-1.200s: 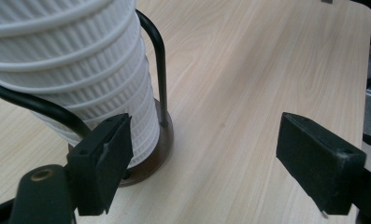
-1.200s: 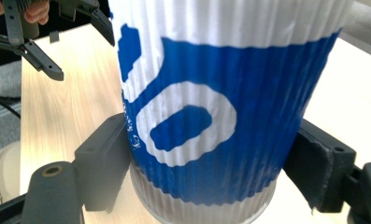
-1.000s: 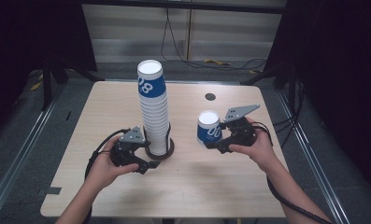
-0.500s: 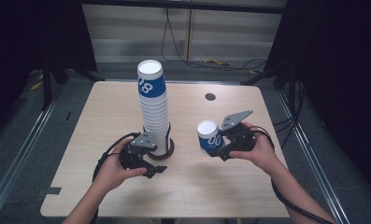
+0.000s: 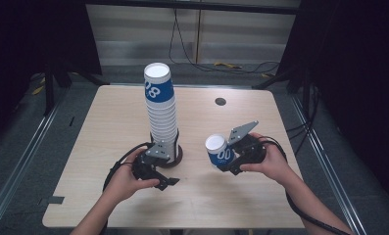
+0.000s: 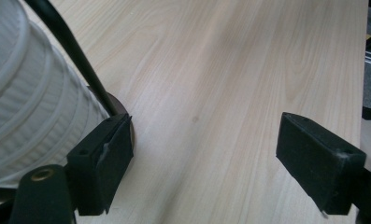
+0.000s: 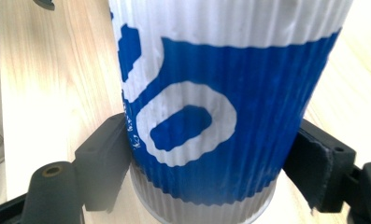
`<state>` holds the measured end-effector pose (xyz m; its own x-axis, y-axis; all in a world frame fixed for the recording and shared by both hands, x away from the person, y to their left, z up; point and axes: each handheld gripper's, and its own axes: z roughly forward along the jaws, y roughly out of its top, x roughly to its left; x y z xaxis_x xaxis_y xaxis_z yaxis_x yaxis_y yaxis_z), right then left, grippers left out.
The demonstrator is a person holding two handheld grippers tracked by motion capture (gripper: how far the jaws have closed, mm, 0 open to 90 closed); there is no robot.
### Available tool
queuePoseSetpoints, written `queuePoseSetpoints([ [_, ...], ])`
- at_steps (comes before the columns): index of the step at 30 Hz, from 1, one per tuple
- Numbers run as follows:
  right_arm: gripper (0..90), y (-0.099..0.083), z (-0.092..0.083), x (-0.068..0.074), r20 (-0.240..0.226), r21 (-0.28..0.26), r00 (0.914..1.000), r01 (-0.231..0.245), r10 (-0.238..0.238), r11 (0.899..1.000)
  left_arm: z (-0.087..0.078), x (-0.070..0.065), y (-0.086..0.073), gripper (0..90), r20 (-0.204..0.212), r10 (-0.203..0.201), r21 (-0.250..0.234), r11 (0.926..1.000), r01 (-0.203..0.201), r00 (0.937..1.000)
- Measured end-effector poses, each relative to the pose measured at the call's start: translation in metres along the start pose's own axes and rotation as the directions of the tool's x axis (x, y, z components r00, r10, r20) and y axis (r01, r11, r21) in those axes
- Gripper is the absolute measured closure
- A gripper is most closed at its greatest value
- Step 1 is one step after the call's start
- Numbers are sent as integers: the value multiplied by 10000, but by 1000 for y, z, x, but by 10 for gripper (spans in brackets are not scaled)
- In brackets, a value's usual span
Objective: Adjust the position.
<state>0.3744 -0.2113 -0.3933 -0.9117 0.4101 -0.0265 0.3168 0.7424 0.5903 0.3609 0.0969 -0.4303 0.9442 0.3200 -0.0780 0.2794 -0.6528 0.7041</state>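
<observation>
Single cup (image 5: 218,152), white with a blue band, sits right of centre in the high view, lower half of the frame, tilted with its open rim toward the upper left. Right tongs (image 5: 230,164) clamp it: in the right gripper view the cup (image 7: 211,112) stands between the two black jaws, one pad pressed against each side of its lower body, base near the bottom edge of the frame. Right hand (image 5: 270,164) holds those tongs from the right; the cup hangs just above the worktop (image 5: 260,205), whether the base touches it I cannot tell.

Cup stack (image 5: 161,110), tall, upright, stands centre-left in the high view on a dark round base (image 5: 178,154). Left tongs (image 5: 165,178) lie low at the foot of the stack, just below it in the frame, held by the left hand (image 5: 126,178). Jaws stand wide apart with nothing between them. In the left gripper view bare worktop (image 6: 220,84) fills the gap; the ribbed white stack (image 6: 29,102) is at the left edge, outside the jaws, just beside the left-hand jaw, and a black cable (image 6: 71,51) runs down in front of it. The jaw looks close to the dark base (image 6: 122,109); contact unclear.

The single cup and the stack are well apart, with the left tongs between and below them.
</observation>
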Motion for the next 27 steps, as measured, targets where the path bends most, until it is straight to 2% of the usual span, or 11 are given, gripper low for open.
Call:
queuePoseSetpoints([
  [1,210,0,1,1,-37,28,10000,-64,64,10000,0,0,1,186,32,39,168,9999,-39,10000],
  [12,212,-1,2,1,15,768,9998,175,-176,9969,4,0,8,186,71,285,209,9994,-286,9996],
  [27,212,4,3,6,-56,1880,9968,796,-800,9789,13,-6,19,186,262,451,385,9982,-461,9986],
])
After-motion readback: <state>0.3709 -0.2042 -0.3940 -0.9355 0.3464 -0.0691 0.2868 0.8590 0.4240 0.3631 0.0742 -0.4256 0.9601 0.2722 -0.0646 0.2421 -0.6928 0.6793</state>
